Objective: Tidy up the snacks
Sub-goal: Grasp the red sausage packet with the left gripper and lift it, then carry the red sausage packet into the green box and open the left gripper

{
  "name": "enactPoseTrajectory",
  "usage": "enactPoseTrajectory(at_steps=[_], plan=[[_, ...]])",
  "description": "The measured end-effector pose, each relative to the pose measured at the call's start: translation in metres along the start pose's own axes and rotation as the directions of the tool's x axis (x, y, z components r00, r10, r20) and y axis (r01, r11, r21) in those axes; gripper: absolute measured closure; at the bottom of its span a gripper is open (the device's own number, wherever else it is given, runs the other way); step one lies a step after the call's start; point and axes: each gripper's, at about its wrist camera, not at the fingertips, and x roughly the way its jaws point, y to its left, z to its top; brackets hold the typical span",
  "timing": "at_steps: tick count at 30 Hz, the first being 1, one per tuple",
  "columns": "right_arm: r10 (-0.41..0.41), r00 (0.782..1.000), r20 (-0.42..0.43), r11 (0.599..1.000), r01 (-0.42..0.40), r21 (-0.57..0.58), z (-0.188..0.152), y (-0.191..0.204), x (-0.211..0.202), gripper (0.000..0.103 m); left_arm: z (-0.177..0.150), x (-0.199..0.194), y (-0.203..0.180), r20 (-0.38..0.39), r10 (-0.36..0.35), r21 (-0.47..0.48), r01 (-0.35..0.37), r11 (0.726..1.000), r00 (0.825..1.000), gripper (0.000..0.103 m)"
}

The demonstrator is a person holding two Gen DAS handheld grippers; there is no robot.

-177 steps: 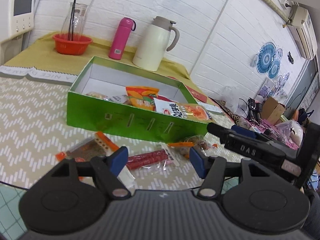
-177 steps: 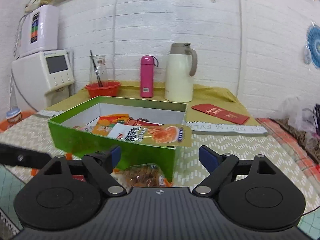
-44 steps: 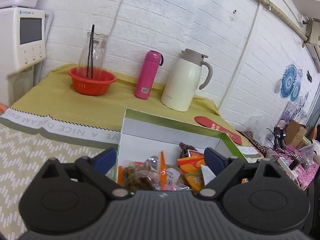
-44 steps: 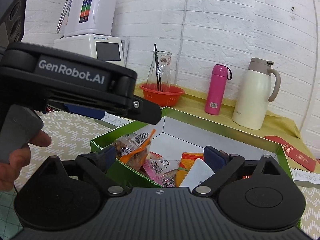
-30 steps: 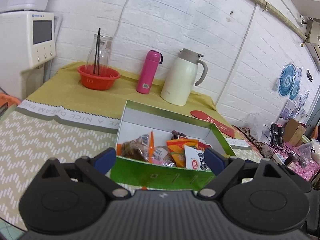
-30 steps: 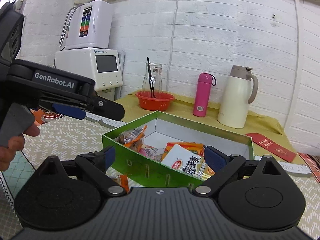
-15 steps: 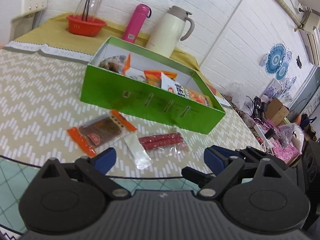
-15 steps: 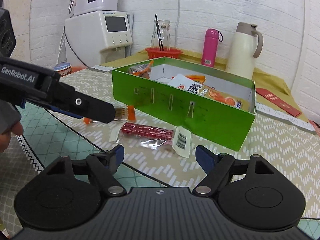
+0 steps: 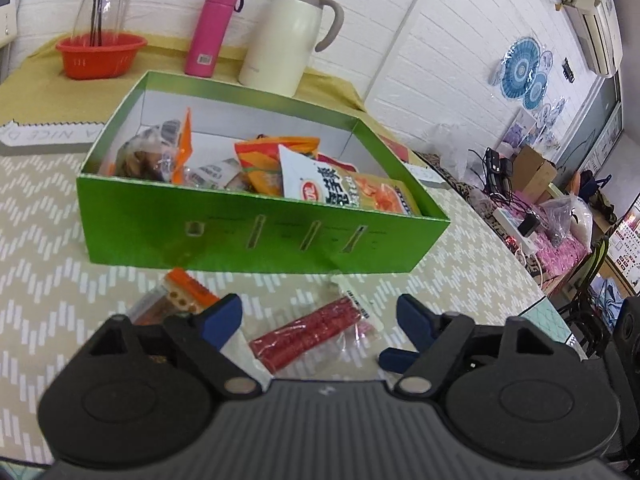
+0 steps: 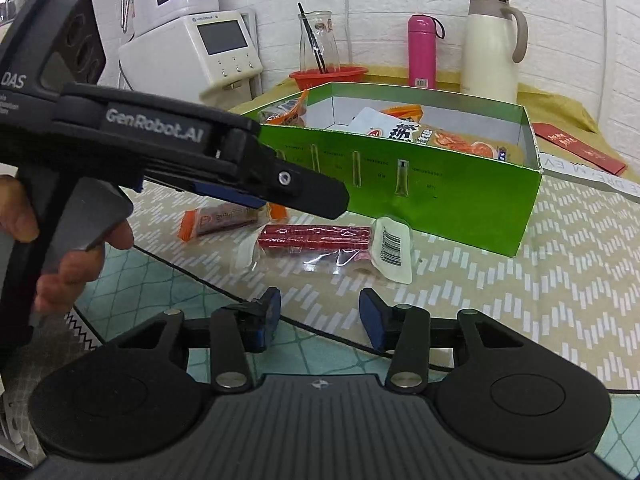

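Observation:
A green box [image 9: 260,232] holds several snack bags. In front of it on the patterned cloth lie a clear pack of red sausages [image 9: 308,332] and an orange-edged packet [image 9: 176,300]. My left gripper [image 9: 318,318] hovers low over the sausage pack, which shows between its fingers untouched; its jaws are closing. In the right wrist view the left gripper [image 10: 296,196] reaches in from the left above the orange-edged packet [image 10: 220,218]. My right gripper [image 10: 320,310] sits near the table's front edge, short of the sausage pack [image 10: 316,238], jaws closing on nothing.
Behind the box stand a pink bottle [image 9: 212,28], a cream jug [image 9: 288,32] and a red bowl [image 9: 100,54] with a glass carafe. A white dispenser [image 10: 200,48] is at the back left. A red envelope [image 10: 580,148] lies right of the box [image 10: 440,200].
Both grippers have come down from over the box to the table in front of it. Their jaws stand narrower than before. The left gripper has closed in on the sausage pack.

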Motion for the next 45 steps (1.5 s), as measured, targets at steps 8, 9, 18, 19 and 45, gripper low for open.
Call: enactPoseTrajectory(at_steps=[8,9,18,19,45], plan=[[0.003,1.000,0.021,0.999,-0.004,0.043,0.003,-0.007,0.006,0.025,-0.016,0.002,0.002,-0.084,-0.144,-0.024,0.143,0.989,0.986,0.055],[0.003,1.000,0.022,0.999,-0.004,0.050,0.003,-0.008,0.004,0.025,-0.016,0.001,0.001,-0.086,-0.152,-0.024,0.151,0.988,0.985,0.055],[0.047,0.998,0.038,0.992,-0.051,0.119,-0.003,-0.011,-0.002,0.001,-0.012,0.012,0.001,-0.117,-0.153,-0.039,0.149,0.988,0.981,0.046],[0.052,0.998,0.039,0.991,-0.056,0.120,-0.003,-0.010,-0.002,0.000,-0.011,0.012,-0.002,-0.121,-0.146,-0.026,0.144,0.989,0.982,0.046],[0.022,0.980,0.195,1.000,-0.025,0.014,0.035,0.012,-0.029,0.072,0.011,-0.045,-0.035,0.079,-0.178,0.016,0.177,0.984,0.981,0.083]])
